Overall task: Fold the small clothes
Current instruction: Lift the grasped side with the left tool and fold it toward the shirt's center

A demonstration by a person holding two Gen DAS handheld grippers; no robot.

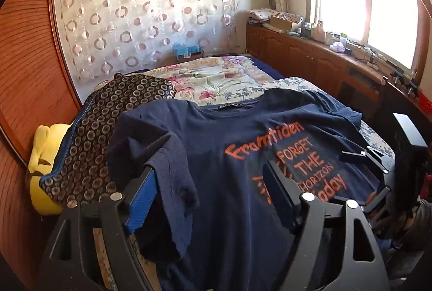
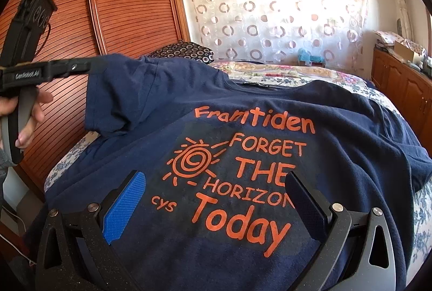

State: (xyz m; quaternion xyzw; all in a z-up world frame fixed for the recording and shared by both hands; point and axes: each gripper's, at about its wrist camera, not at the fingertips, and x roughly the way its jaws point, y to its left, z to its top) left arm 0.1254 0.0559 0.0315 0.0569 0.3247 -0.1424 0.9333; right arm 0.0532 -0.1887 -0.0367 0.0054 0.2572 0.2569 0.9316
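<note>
A navy T-shirt (image 1: 229, 129) with an orange print lies face up on the bed, collar away from me. My left gripper (image 1: 213, 158) stands open at the shirt's left sleeve (image 1: 172, 169). The sleeve hangs draped over its blue-padded left finger, and the pads do not press on it. From the right wrist view, a hand holds the left gripper (image 2: 81, 65) at the raised sleeve (image 2: 113, 91). My right gripper (image 2: 214, 177) hovers open over the printed chest of the T-shirt (image 2: 337, 129) with nothing between its fingers. It also shows at the right as the right gripper (image 1: 364, 154).
A dark cloth with ring pattern (image 1: 102, 123) and a yellow plush toy (image 1: 43, 156) lie left of the shirt. The floral bedspread (image 1: 216, 77) stretches behind. A cluttered wooden cabinet (image 1: 310, 53) runs under the window at right; a slatted wardrobe (image 2: 121, 7) stands at left.
</note>
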